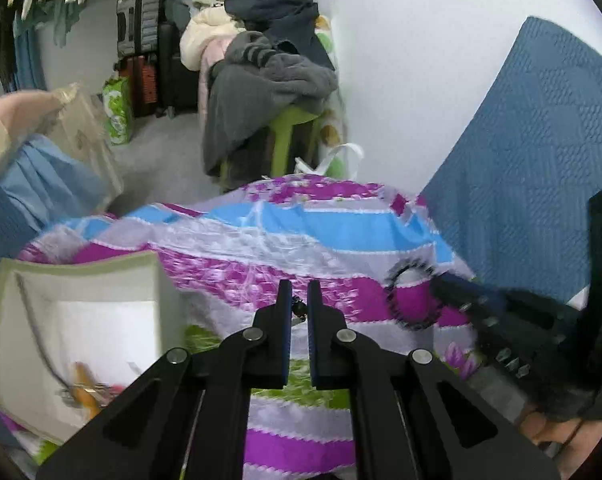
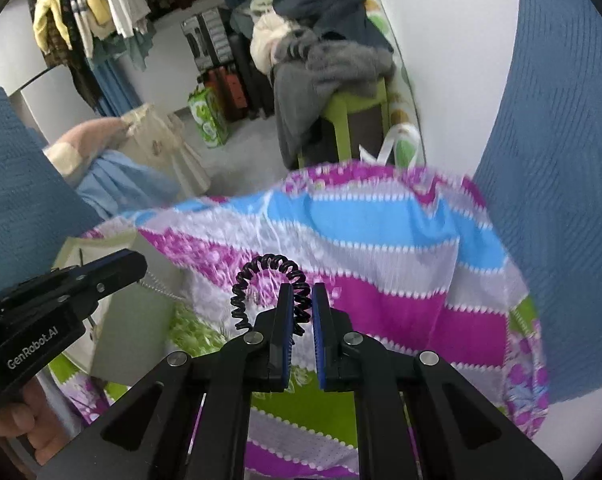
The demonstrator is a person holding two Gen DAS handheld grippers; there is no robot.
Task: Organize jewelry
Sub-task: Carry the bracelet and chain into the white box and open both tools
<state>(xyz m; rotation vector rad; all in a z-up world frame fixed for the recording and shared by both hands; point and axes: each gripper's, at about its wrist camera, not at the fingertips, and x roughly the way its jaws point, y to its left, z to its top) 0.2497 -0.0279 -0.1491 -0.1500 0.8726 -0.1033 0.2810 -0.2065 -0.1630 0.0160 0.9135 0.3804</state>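
Observation:
My left gripper (image 1: 299, 292) is shut on a small dark jewelry piece (image 1: 299, 310) pinched near its fingertips, above the striped floral cloth (image 1: 261, 240). My right gripper (image 2: 301, 296) is shut on a black spiral coil band (image 2: 269, 264) that loops up over its left finger. The left wrist view shows the same band (image 1: 397, 304) hanging from the right gripper (image 1: 437, 280). A pale tray (image 1: 113, 276) lies at the lower left with a thin chain (image 1: 33, 328) and small blurred pieces in it. The left gripper (image 2: 139, 262) hovers over that tray (image 2: 133, 320), and a bead chain (image 2: 161, 286) shows just below its tip.
A blue textured cushion (image 1: 533, 152) stands at the right against the white wall. Behind the cloth, a green stool (image 2: 353, 108) bears a heap of clothes (image 2: 329, 56). Suitcases (image 2: 229, 88) and hanging garments (image 2: 89, 4) fill the back. A hand (image 2: 13, 420) holds the left gripper's handle.

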